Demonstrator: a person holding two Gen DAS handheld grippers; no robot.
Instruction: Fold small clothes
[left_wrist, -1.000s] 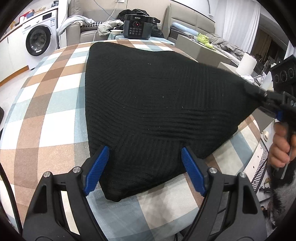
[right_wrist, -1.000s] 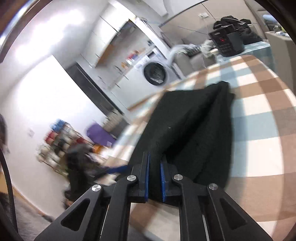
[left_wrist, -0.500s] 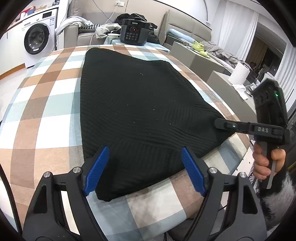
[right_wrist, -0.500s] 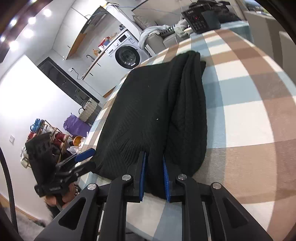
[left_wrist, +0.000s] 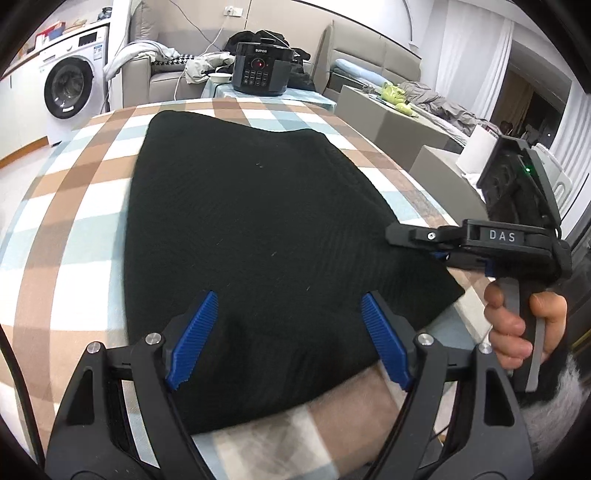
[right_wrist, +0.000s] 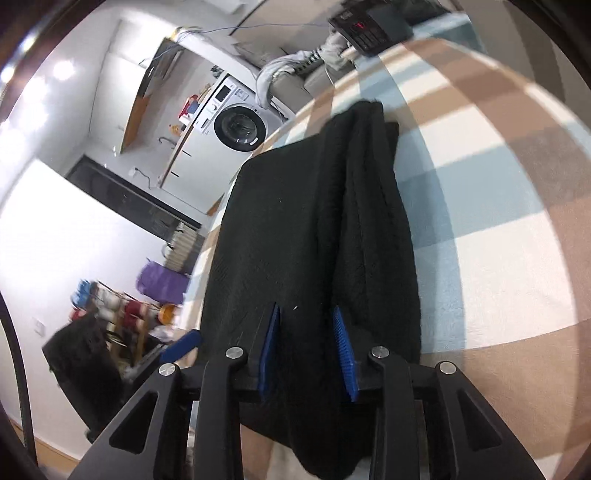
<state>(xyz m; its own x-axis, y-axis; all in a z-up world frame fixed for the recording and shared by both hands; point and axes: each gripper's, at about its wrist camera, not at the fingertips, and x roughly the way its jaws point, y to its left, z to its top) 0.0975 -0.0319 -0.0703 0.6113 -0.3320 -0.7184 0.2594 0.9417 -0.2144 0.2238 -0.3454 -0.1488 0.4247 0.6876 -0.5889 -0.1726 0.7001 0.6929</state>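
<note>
A black knit garment (left_wrist: 258, 229) lies folded on the checked tablecloth (left_wrist: 74, 206). My left gripper (left_wrist: 290, 334) hovers open over the garment's near edge, its blue pads wide apart with nothing pinched between them. To the right, a hand (left_wrist: 517, 325) holds my right gripper (left_wrist: 417, 242) at the garment's right corner. In the right wrist view, the right gripper (right_wrist: 306, 350) has its jaws opening; the black garment (right_wrist: 314, 221) lies between the pads and rests on the table. The left gripper's blue finger (right_wrist: 181, 347) shows at the lower left.
A black pressure cooker (left_wrist: 262, 72) stands beyond the table's far end, with a sofa behind it. A washing machine (left_wrist: 70, 92) is at the far left. Grey boxes (left_wrist: 399, 122) and a paper roll (left_wrist: 480, 147) stand to the right, beyond the table's edge.
The right gripper came down with the garment's corner, which now lies flat on the table, and its pads have spread apart. The left gripper drew back a little, still open.
</note>
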